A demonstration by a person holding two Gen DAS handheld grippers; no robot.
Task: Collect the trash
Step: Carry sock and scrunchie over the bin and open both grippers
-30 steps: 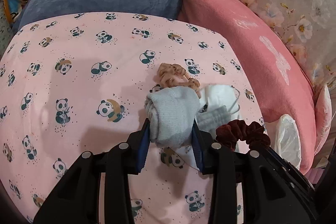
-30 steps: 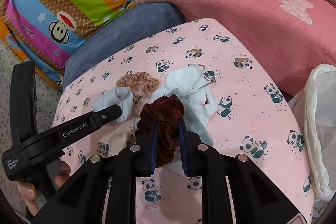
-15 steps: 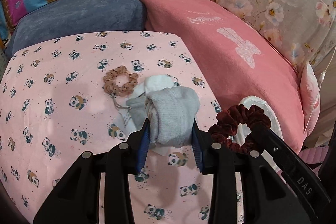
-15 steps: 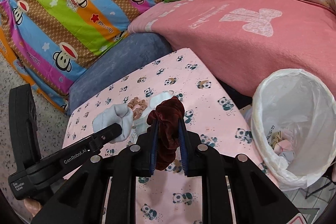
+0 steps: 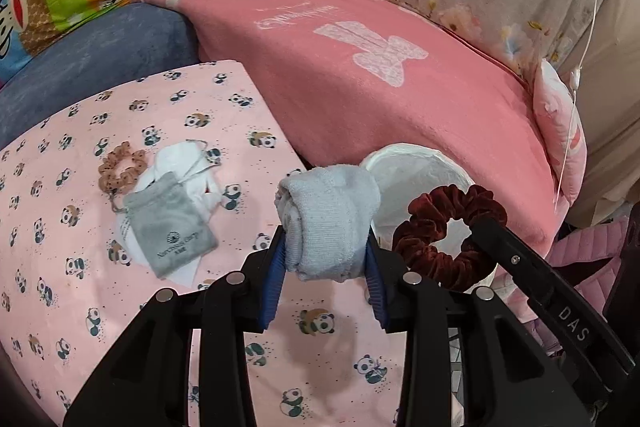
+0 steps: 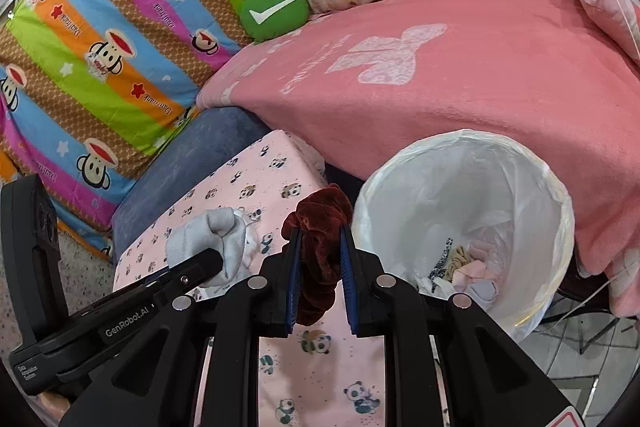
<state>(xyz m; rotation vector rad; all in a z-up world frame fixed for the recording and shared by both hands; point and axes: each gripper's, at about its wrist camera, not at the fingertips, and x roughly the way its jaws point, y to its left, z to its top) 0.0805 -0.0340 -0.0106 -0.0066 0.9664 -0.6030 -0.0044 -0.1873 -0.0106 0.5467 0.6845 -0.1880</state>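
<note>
Left wrist view. The left gripper (image 5: pixel 326 261) is clenched on a rolled light-grey knitted sock (image 5: pixel 327 221), held above the panda-print pink sheet (image 5: pixel 80 307). At 3 o'clock of the sock, a dark maroon velvet scrunchie (image 5: pixel 448 233) hangs from the right gripper, in front of the white plastic-lined round bin (image 5: pixel 404 163). At 9 o'clock lie a grey drawstring pouch (image 5: pixel 170 231), a crumpled white cloth item (image 5: pixel 180 163) under it and a tan spotted scrunchie (image 5: pixel 120 173) (all three uncollected).

Right wrist view. The right gripper (image 6: pixel 319 267) grips the maroon scrunchie (image 6: pixel 318 247) between its blue pads (image 6: pixel 294 281); the bin (image 6: pixel 532 163) sits at 3 o'clock, just beside, with a few scraps already at its bottom. The sock (image 6: pixel 218 239) shows at 9 o'clock in the left tool.

Progress, judged: two items are lifted and near the bin but not yet dropped; three remain on the sheet.
</note>
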